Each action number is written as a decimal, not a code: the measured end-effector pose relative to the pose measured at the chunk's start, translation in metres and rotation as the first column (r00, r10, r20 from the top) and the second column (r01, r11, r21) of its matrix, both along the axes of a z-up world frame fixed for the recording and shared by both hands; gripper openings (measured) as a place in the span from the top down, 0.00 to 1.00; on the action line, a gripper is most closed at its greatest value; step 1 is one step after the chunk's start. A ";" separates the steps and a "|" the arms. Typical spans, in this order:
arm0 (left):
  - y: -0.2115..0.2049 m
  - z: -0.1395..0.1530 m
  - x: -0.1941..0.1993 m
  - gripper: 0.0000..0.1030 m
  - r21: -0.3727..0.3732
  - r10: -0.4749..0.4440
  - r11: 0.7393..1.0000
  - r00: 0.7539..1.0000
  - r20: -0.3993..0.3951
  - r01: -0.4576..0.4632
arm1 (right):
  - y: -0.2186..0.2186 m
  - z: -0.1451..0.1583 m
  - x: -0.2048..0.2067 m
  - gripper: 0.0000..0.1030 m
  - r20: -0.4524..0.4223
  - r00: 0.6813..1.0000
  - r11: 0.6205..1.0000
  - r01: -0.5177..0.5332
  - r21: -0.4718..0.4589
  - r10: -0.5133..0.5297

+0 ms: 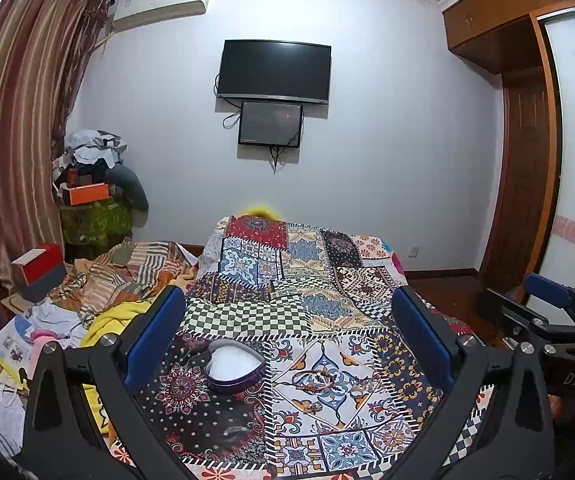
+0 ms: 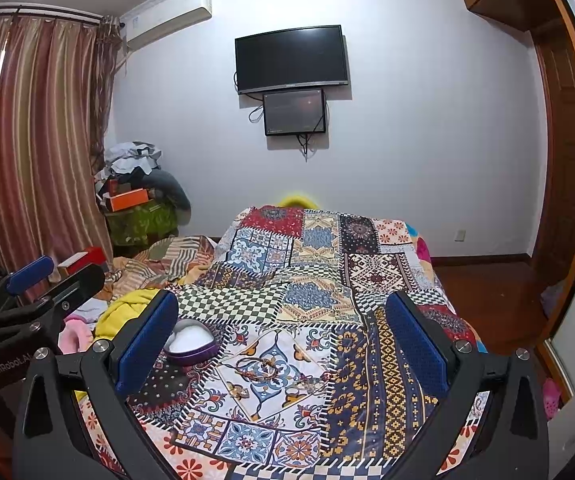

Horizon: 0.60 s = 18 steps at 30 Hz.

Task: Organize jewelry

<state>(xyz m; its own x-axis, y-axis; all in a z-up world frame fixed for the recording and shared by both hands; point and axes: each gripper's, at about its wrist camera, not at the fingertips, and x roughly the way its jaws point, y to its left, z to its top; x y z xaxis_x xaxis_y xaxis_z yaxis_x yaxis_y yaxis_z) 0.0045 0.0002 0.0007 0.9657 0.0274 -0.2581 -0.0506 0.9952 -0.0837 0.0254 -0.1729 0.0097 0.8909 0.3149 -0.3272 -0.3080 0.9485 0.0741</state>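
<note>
A purple heart-shaped box (image 1: 234, 368) with a white lining lies open on the patchwork quilt (image 1: 255, 304). Just right of it rests a reddish-brown cord bracelet (image 1: 313, 380), with smaller trinkets (image 1: 361, 386) beside it that blend into the print. My left gripper (image 1: 289, 340) hovers open above the box and bracelet, holding nothing. In the right wrist view the heart box (image 2: 189, 344) sits partly behind the left finger and the bracelet (image 2: 257, 366) lies between the fingers. My right gripper (image 2: 283, 336) is open and empty, above the quilt (image 2: 327, 264).
Each gripper shows in the other's view: the right gripper (image 1: 523, 296) at the right edge, the left gripper (image 2: 57, 276) at the left. Yellow cloth (image 1: 115, 316), a red box (image 1: 41, 266) and piled clothes crowd the bed's left side. Wooden floor (image 2: 487, 292) lies right.
</note>
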 end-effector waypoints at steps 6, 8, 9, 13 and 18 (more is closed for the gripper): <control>0.000 -0.007 0.012 0.00 0.000 -0.001 1.000 1.000 -0.021 0.001 | 0.000 -0.006 0.010 0.00 -0.019 1.000 1.000 0.004 -0.007 -0.004; 0.002 -0.010 0.018 0.00 -0.001 0.000 1.000 0.999 -0.032 0.000 | -0.001 -0.010 0.015 0.00 -0.030 1.000 1.000 0.008 -0.012 -0.008; 0.003 -0.013 0.021 0.00 -0.002 0.001 1.000 0.999 -0.040 -0.002 | -0.002 -0.013 0.019 0.00 -0.038 0.999 1.000 0.012 -0.015 -0.012; 0.007 -0.025 0.039 0.00 -0.010 0.010 1.000 0.996 -0.087 -0.011 | -0.006 -0.025 0.033 0.00 -0.075 0.997 0.999 0.032 -0.031 -0.034; 0.017 -0.050 0.068 0.00 -0.020 0.027 0.999 0.982 -0.189 -0.031 | -0.015 -0.048 0.054 0.00 -0.148 0.986 0.996 0.064 -0.063 -0.073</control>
<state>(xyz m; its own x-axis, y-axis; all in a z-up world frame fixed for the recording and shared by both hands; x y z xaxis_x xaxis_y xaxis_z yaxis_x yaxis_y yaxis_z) 0.0727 0.0176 -0.0496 0.8986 0.0463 -0.4362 -0.0963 0.9910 -0.0930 0.0793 -0.1883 -0.0381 0.8492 0.2317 -0.4745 -0.2320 0.9709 0.0588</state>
